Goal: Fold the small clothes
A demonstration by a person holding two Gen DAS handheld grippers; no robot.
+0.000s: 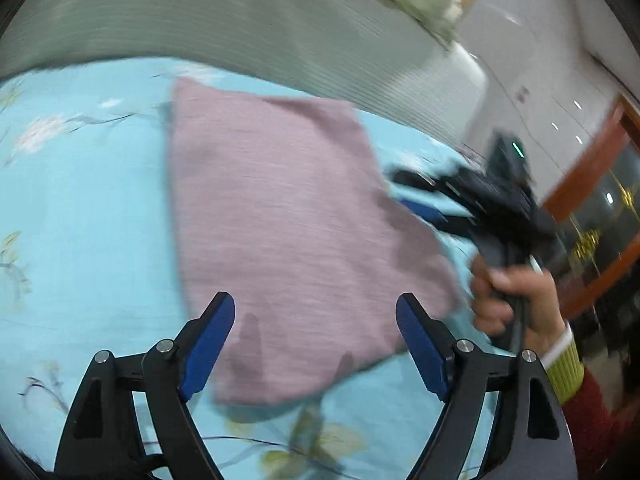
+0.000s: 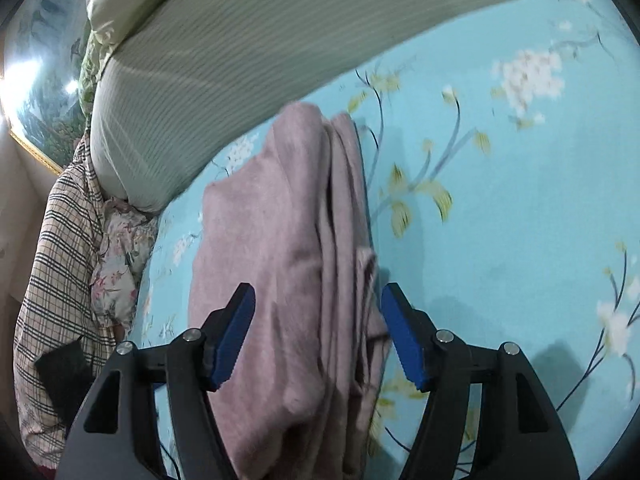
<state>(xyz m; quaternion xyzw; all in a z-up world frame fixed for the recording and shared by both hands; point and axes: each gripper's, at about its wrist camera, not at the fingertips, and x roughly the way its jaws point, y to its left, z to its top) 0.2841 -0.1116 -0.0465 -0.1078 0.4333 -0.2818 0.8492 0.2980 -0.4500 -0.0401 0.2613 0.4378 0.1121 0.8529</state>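
A folded mauve garment lies flat on the light-blue floral bedsheet. My left gripper is open, hovering just above the garment's near edge with nothing between its blue pads. In the right wrist view the same garment shows stacked folded layers along its right side. My right gripper is open and straddles the garment's near end without clamping it. The right gripper also shows in the left wrist view, held by a hand at the garment's right edge.
A grey-green striped quilt borders the far side of the sheet. In the right wrist view a plaid cloth and a floral pillow lie at the left, under a framed picture. A wooden cabinet stands at the right.
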